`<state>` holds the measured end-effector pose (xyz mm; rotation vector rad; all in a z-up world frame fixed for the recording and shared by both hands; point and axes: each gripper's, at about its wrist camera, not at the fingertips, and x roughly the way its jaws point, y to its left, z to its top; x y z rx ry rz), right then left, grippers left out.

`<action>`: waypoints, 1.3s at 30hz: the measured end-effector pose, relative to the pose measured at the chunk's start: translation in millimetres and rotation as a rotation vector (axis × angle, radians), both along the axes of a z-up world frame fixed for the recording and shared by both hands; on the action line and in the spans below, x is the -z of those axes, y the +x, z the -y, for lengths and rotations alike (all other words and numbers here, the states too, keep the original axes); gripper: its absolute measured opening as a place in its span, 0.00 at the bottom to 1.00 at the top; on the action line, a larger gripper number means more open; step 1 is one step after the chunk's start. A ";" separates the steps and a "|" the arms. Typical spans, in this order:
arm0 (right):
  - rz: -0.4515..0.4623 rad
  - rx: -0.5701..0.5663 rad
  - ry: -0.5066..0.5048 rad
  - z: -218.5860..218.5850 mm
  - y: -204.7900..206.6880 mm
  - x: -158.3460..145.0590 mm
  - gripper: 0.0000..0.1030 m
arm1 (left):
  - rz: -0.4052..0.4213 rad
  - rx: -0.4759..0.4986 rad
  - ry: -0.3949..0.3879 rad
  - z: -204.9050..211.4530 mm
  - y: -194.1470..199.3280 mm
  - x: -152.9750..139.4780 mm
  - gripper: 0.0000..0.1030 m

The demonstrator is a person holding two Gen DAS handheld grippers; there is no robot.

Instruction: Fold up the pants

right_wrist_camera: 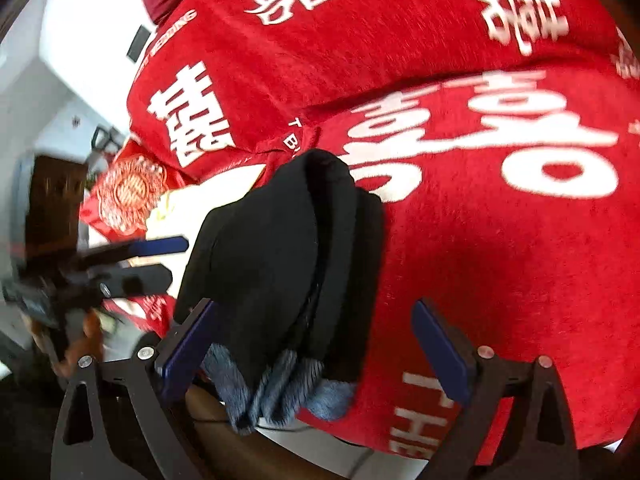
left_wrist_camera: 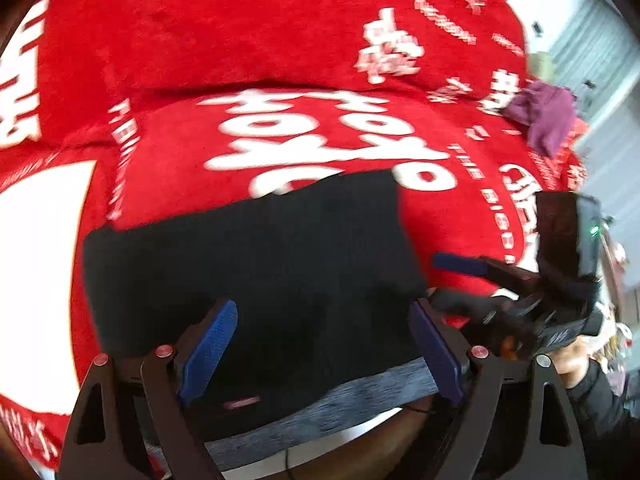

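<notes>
Black pants (left_wrist_camera: pixel 256 280) lie folded into a compact rectangle on the red blanket (left_wrist_camera: pixel 248 44) with white lettering, grey waistband (left_wrist_camera: pixel 332 408) at the near edge, hanging slightly past the blanket's edge toward the cameras. In the right wrist view the stack (right_wrist_camera: pixel 280 248) shows as several layers bunched together, grey waistband ends (right_wrist_camera: pixel 280 384) splayed at the bottom.

Left gripper (left_wrist_camera: pixel 320 344): jaws wide apart, straddling the stack near the waistband, pads not pressing anything. Holding nothing. Right gripper (right_wrist_camera: pixel 320 344): also spread wide, left pad (right_wrist_camera: pixel 188 344) just beside or brushing the stack edge, right pad clear over blanket. Not gripping as far as I can tell.

Risks, my read:
- Layers look loosely stacked, not aligned; any drag from a pad on withdrawal could peel the top layer and unfold it.
- Waistband overhangs the blanket edge, so its weight could pull the stack off or open.
- The grippers are close to each other; a collision could nudge the fold.
- Soft blanket gives underneath, so pressing to flatten may skew the pile.

Purple cloth (left_wrist_camera: pixel 548 116) sits well apart, no issue.
</notes>
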<state>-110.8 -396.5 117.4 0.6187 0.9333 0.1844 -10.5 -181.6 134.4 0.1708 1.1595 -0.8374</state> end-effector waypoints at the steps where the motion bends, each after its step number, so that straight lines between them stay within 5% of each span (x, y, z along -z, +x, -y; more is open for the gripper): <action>1: 0.003 0.011 0.007 -1.2 3.1 1.9 0.95 | -0.006 -0.017 0.003 -6.4 1.6 4.0 0.85; 8: -0.012 0.008 0.003 -25.4 43.6 18.3 0.98 | -0.015 -0.131 0.078 -50.1 17.5 46.0 0.86; 10: 0.019 -0.043 -0.014 -42.1 51.3 9.9 0.93 | -0.041 -0.162 0.049 -63.9 23.3 49.6 0.86; 13: 0.041 -0.137 -0.154 -73.9 60.8 -13.8 0.45 | -0.046 -0.207 0.000 -81.2 31.1 41.3 0.86; 14: 0.042 -0.146 -0.180 -79.1 64.4 -19.7 0.15 | -0.047 -0.211 -0.011 -84.5 32.9 39.4 0.86; 18: 0.093 -0.153 -0.103 -78.8 69.7 -37.9 0.15 | -0.049 -0.231 -0.019 -87.9 37.1 42.2 0.86; 21: -0.007 -0.128 -0.149 -68.4 72.5 -12.2 0.15 | -0.084 -0.211 0.005 -78.8 33.9 55.9 0.86; 25: -0.048 -0.023 0.039 -32.5 56.2 11.9 0.12 | -0.035 -0.169 0.012 -63.7 21.2 43.3 0.86; 32: 0.006 -0.037 -0.057 -37.9 44.0 -17.0 0.07 | 0.028 -0.162 0.075 -42.8 20.2 38.7 0.86; 34: -0.060 -0.020 -0.115 -34.6 46.0 0.7 0.12 | 0.013 -0.186 0.197 -35.2 25.3 61.2 0.86; 39: -0.129 0.007 -0.208 -35.4 48.2 -0.9 0.36 | 0.060 -0.220 0.240 -30.3 22.3 67.4 0.99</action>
